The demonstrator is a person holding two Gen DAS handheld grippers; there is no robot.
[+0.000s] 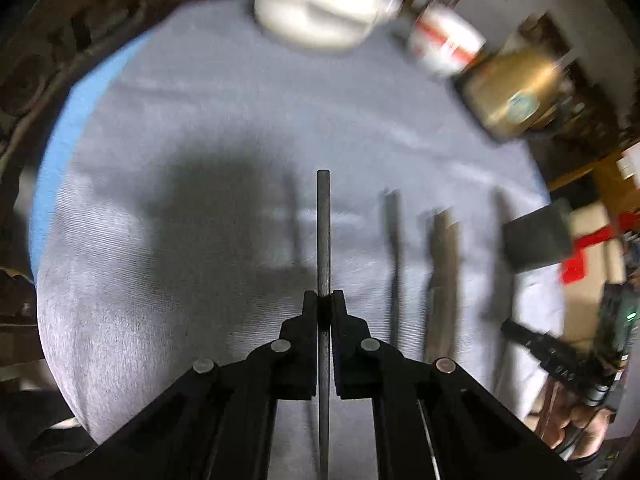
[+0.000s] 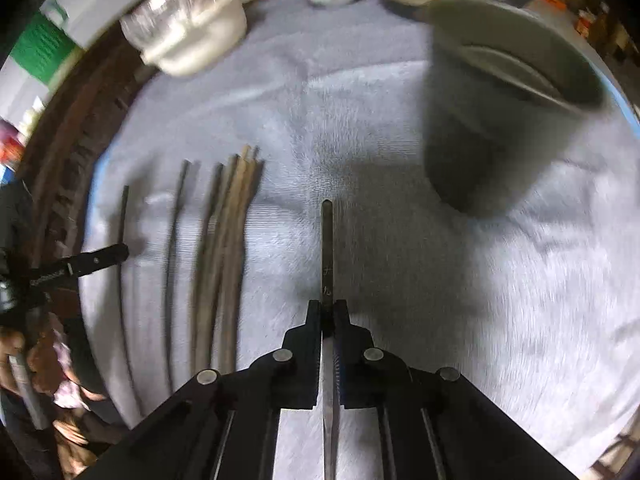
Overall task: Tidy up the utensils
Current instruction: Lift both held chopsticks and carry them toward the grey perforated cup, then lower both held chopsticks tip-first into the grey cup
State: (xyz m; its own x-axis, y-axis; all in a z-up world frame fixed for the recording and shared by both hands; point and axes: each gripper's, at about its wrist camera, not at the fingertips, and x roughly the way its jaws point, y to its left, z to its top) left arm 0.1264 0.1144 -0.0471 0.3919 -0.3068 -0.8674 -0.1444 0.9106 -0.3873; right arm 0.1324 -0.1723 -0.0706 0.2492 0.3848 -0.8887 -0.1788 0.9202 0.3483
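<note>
In the left wrist view my left gripper (image 1: 323, 300) is shut on a dark chopstick (image 1: 323, 232) that points away over the grey towel (image 1: 208, 112). The right wrist view shows my right gripper (image 2: 328, 312) shut on another dark chopstick (image 2: 327, 248). Several more chopsticks (image 2: 224, 248) lie side by side on the towel between the two grippers, some dark, some brown. A grey cup (image 2: 500, 112) stands tilted in view at the far right. The left gripper (image 2: 104, 258) appears at the left edge there, holding its thin stick (image 2: 123, 216).
A white bowl (image 1: 320, 12) under a clear cover sits at the towel's far edge, with a red-and-white tub (image 1: 444, 44) and a gold tin (image 1: 516, 92) to its right. A dark carved wooden rim (image 2: 68, 152) borders the towel (image 2: 360, 128). A person's hands grip both handles.
</note>
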